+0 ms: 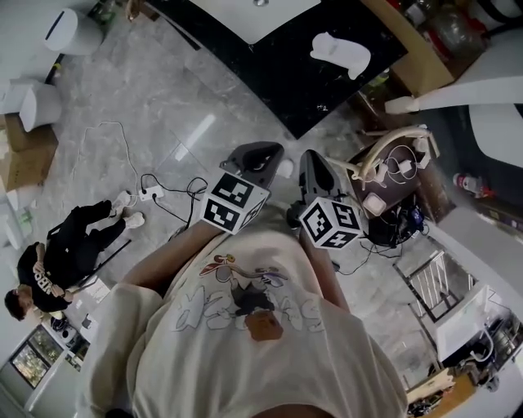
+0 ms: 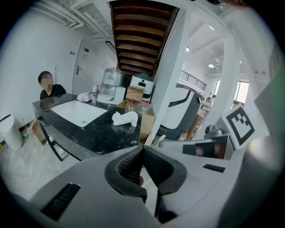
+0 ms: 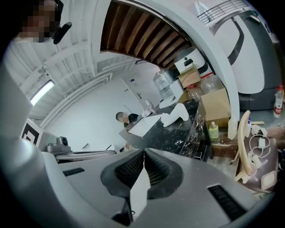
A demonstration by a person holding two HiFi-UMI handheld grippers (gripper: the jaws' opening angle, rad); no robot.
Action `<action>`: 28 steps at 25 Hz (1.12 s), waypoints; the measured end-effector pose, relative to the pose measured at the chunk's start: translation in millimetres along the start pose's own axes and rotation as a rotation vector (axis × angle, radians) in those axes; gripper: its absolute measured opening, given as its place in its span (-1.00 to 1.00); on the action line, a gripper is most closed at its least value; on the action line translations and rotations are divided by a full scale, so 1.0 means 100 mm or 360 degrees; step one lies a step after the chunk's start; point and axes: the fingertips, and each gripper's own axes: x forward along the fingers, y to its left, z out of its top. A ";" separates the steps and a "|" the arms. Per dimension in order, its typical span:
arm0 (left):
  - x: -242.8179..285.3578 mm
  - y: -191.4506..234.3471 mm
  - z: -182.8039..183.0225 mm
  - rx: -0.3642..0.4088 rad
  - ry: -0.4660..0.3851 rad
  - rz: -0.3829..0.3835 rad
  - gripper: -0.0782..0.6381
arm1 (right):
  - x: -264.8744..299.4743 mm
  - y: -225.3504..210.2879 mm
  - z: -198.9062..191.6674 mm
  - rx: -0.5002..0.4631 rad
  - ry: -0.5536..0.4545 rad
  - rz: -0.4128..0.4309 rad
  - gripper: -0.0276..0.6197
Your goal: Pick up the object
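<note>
White object (image 1: 341, 54) lies on black table (image 1: 274, 69), well ahead of both jaw sets, touching neither. Its shape is too small to make out. L gripper (image 2: 142, 149): jaws together at the tips, nothing btwn; object sits above, slightly left of them. R gripper (image 3: 144, 153): jaws together, empty; object above-right. In head view L marker cube (image 1: 234, 202) & R marker cube (image 1: 331, 222) hide much of each gripper. White panel (image 1: 260, 16) past the object is cut off at the top edge.
</note>
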 end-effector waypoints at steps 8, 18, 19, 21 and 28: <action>0.22 0.06 0.04 -0.0111 0.0032 0.0061 -0.74 | 0.13 -0.18 0.10 0.0047 0.0045 0.0067 -0.85; 0.41 0.04 0.19 -0.0065 0.0043 -0.0015 -0.74 | 0.21 -0.35 0.14 0.0086 0.0056 -0.0014 -0.85; 0.43 0.07 0.21 -0.0064 0.0049 -0.0023 -0.74 | 0.25 -0.33 0.16 0.0084 0.0053 -0.0015 -0.85; 0.45 0.11 0.25 -0.0056 0.0059 -0.0040 -0.74 | 0.30 -0.29 0.19 0.0075 0.0045 -0.0018 -0.85; 0.64 0.36 0.46 -0.0054 0.0100 -0.0135 -0.74 | 0.57 -0.33 0.39 0.0134 -0.0009 -0.0111 -0.85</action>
